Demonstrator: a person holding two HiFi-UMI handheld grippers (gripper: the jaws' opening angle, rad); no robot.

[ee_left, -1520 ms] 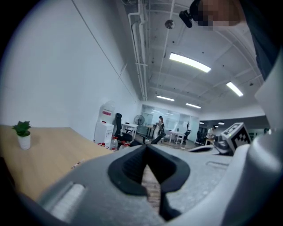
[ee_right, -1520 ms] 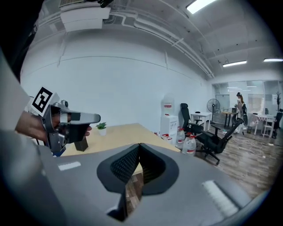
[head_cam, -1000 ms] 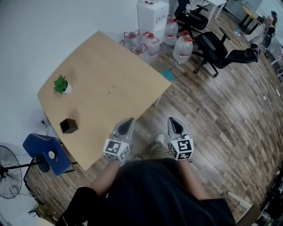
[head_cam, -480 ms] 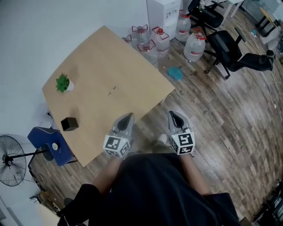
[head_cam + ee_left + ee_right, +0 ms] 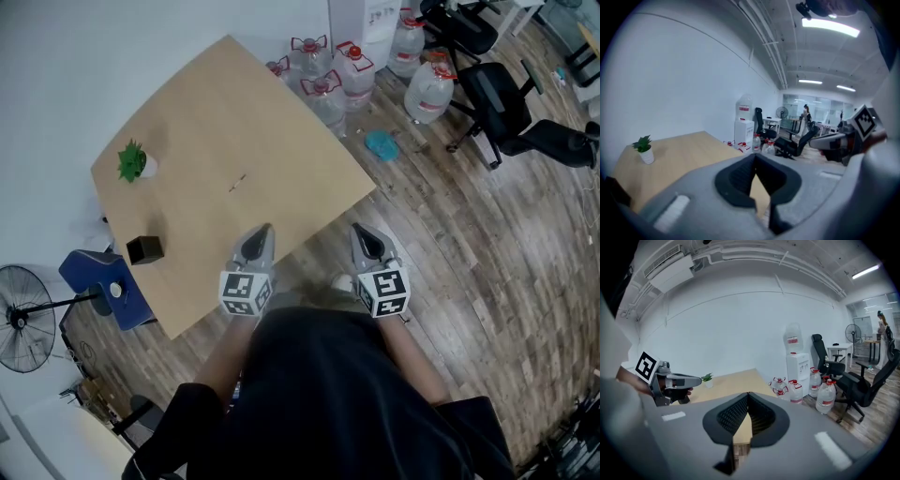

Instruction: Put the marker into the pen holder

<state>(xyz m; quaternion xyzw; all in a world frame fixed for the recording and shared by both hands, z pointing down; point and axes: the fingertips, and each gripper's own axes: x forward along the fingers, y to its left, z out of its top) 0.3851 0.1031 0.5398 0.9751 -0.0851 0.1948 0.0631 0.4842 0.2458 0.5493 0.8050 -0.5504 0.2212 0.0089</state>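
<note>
**Head view:** A person stands at the near edge of a pale wooden table, a grey two-jaw left gripper and its right gripper held out side by side, both with jaws pressed together and nothing in them. The small, thin marker lies flat near the table's middle, well apart from both grippers. The black cube-shaped pen holder sits near the table's left edge, well away from the marker. The step in hand looks like the reach. It would go best if one gripper spread its jaws before arriving and came down across the marker's barrel, since so slim a thing lying flat could roll or slip. Nothing stands on the bare wood between grippers and marker. A green plant in a white pot stands beyond the holder. A blue chair is tucked beside the table, with clear water jugs and a black office chair on the plank floor behind.

**Left gripper view:** The dark pads meet at the tip of the left gripper, empty. The plant and a white water dispenser show ahead. Neither marker nor holder can be picked out.

**Right gripper view:** The right gripper is likewise closed on nothing. The left gripper juts in at left over the tabletop.
</note>
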